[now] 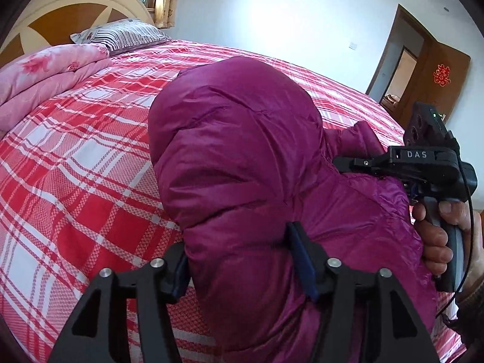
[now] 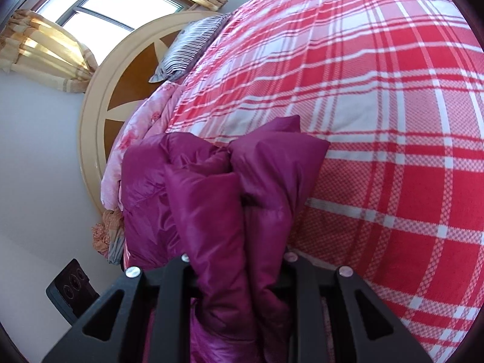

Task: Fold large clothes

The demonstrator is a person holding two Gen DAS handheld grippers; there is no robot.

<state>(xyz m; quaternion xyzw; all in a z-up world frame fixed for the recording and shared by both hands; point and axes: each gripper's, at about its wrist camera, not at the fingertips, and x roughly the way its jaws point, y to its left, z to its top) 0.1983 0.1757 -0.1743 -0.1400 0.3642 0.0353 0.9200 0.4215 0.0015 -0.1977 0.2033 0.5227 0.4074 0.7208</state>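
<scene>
Puffy magenta down jacket [image 1: 242, 157] sits bunched on the bed [image 1: 90, 157], near the edge closest to the person, heaped into a tall mound rather than laid flat.

Left gripper [image 1: 242, 260]: jaws fairly wide, straddling a fat fold at the bottom of the mound. Fabric bulges between the pads but doesn't look pinched, so I'd call it loose, not gripped.

Right gripper [image 2: 239, 260]: jaws narrow, clamped on a thick bundle of jacket that runs up toward 12 o'clock in the right wrist view. In the left wrist view the same tool shows at 3 o'clock, a hand [image 1: 435, 239] on its handle.

Handling, judged from looks:
- Light for its bulk, very soft, springy w/ trapped air, so folds will likely puff back unless pressed.
- Shell is shiny and probably slick, so a shallow pinch could slide off.
- Not fragile.
- Best hold: seams, hem or shoulder edges, several layers deep, not the padded middle.

Folded pink quilt [image 1: 51, 75] at 10 o'clock, well apart.
</scene>
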